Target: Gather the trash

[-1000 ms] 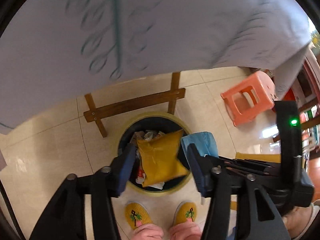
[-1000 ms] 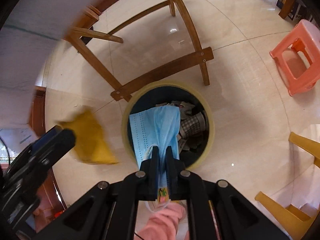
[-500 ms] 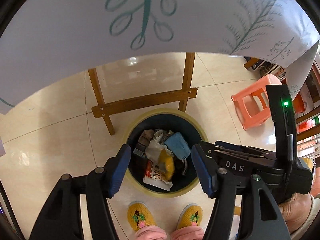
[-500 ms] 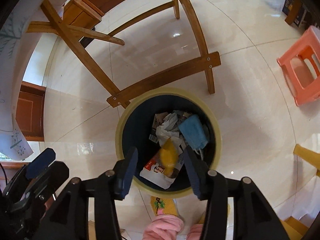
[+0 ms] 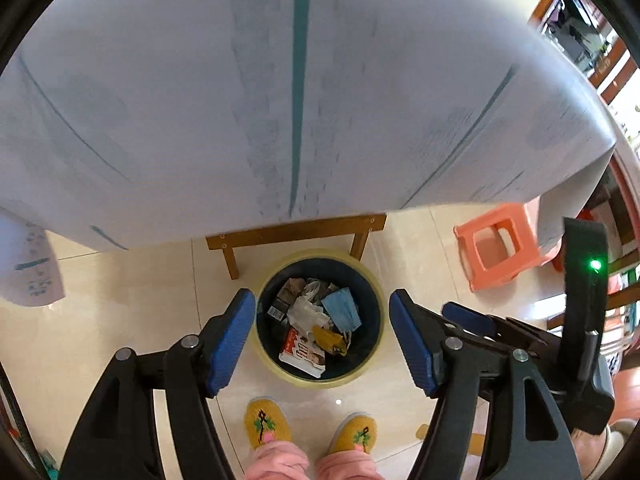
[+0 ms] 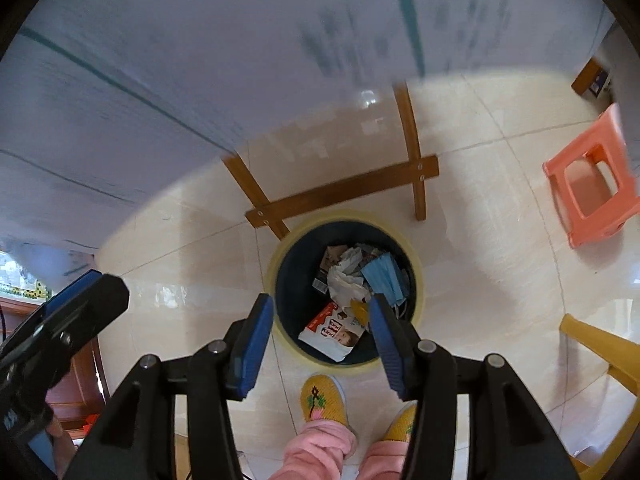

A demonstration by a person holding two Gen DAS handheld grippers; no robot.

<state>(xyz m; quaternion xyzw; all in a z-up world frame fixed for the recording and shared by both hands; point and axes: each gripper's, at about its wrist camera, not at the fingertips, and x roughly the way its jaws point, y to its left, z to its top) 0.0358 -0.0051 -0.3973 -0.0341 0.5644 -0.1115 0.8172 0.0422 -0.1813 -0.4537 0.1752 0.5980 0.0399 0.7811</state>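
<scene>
Domestic interior: glossy tiled floor (image 6: 480, 272), cloth-covered wooden bench (image 5: 296, 232), plastic stool (image 6: 592, 188), waste bin (image 5: 320, 376), slippered feet (image 5: 268, 424).

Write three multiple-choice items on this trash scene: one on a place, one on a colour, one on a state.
1. Where does the blue face mask lie?
A. on the floor
B. inside the trash bin
C. on the orange stool

2. What colour are the person's slippers?
A. yellow
B. green
C. black

3. What does the right gripper hold?
A. the mask
B. a yellow wrapper
C. nothing

Answers:
1 B: it rests on the rubbish within the bin's rim.
2 A: both are yellow with a small embroidered motif.
3 C: its jaws are opening, with nothing between them.
</scene>
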